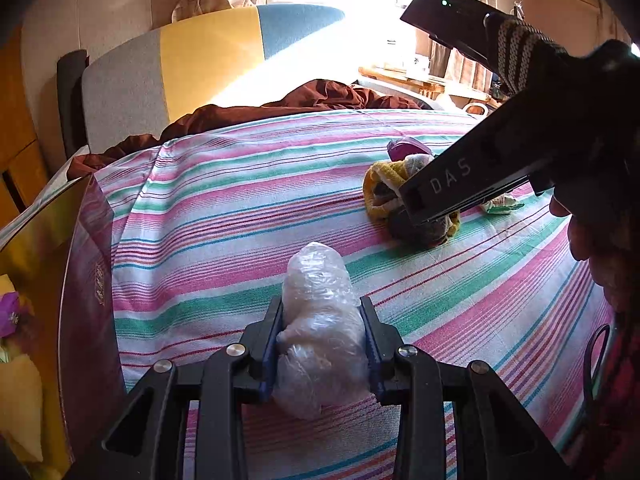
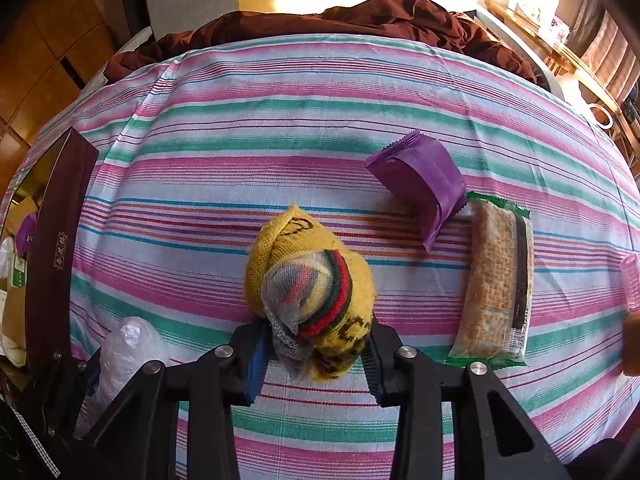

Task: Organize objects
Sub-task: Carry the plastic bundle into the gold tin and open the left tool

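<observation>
My left gripper (image 1: 322, 320) is shut on a clear plastic bundle (image 1: 320, 320) that rests on the striped tablecloth (image 1: 240, 208); the bundle also shows in the right wrist view (image 2: 124, 352). My right gripper (image 2: 316, 344) has its jaws on both sides of a rolled yellow knitted sock bundle (image 2: 308, 280), touching it. In the left wrist view the right gripper's body covers part of that sock bundle (image 1: 380, 184). A purple packet stack (image 2: 420, 176) and a green-edged cracker pack (image 2: 496, 280) lie to the right of the socks.
A dark maroon box (image 1: 88, 280) with items inside stands at the table's left edge; it also shows in the right wrist view (image 2: 56, 240). Brown cloth (image 2: 360, 16) lies at the far edge. A pink roller (image 2: 632, 284) sits at far right.
</observation>
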The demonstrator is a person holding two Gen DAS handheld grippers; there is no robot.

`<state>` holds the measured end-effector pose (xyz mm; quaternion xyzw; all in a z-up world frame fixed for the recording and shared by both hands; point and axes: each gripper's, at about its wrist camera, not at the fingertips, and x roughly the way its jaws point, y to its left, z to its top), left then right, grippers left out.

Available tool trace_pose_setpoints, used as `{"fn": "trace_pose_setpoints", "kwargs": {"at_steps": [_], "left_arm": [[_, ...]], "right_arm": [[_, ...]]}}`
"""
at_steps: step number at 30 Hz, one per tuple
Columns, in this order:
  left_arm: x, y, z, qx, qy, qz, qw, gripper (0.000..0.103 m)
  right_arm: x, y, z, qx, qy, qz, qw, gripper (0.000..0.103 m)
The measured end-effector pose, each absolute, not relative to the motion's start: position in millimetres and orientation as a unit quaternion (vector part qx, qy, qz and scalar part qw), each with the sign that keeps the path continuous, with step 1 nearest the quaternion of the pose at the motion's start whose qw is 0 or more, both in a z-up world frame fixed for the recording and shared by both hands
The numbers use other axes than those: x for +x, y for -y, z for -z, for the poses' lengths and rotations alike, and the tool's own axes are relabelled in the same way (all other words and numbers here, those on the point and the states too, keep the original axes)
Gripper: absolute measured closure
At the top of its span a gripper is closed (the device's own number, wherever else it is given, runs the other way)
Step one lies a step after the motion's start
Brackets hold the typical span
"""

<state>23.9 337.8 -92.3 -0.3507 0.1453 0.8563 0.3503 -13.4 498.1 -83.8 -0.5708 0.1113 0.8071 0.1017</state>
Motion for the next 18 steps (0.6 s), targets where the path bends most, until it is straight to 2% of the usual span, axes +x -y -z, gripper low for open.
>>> {"fn": "trace_pose_setpoints", "kwargs": {"at_steps": [12, 18], "left_arm": [[26, -337, 86, -0.367, -0.151, -0.854, 0.337, 0.069], [39, -330, 67, -0.358, -0.146, -0.856, 0.343, 0.069]], "right_arm": [[-25, -493, 78, -0.56, -0.097, -0.817, 0.096, 0.064], [-30, -490, 81, -0.56, -0.089, -0.819, 0.094, 0.064]]}}
